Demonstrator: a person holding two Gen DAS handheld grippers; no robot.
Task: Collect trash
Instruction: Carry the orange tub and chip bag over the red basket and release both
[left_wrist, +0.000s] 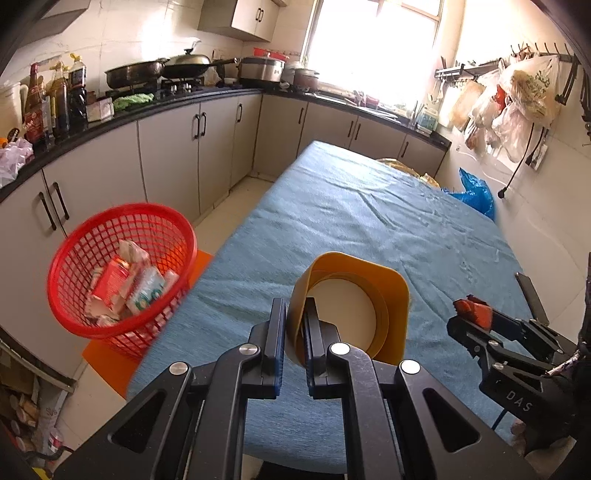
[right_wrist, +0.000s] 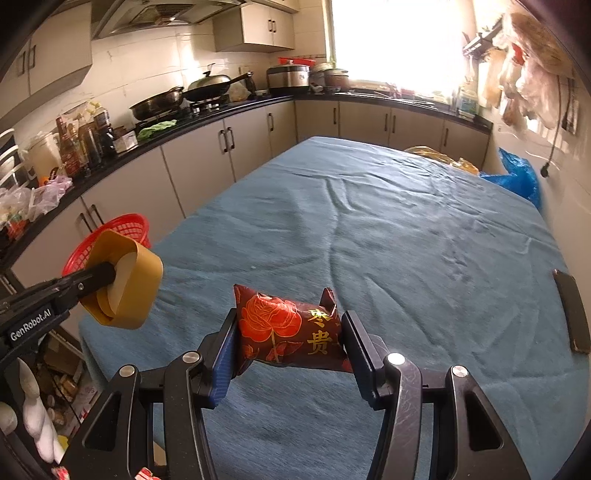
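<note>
Left gripper clamped tight on the rim of a squashed tape roll, brown, with a pale core (wall pinched flat between the pads). Held above the near end of the table, blue cloth over it. Red basket at nine o'clock from the roll, off the table's edge on an orange mat, already holding cartons and wrappers. Same roll in the right wrist view at nine o'clock, in front of the basket's rim.

Right gripper clamped on a dark red snack packet, printed with a rose and gold characters, pads pressing both ends, lifted clear of the cloth. Seen from the left wrist view only as a red scrap in the black jaws at three o'clock.

Black phone lying flat near the table's edge at three o'clock. Blue plastic bag beyond the far corner at two o'clock. Counter with pans at eleven o'clock.
</note>
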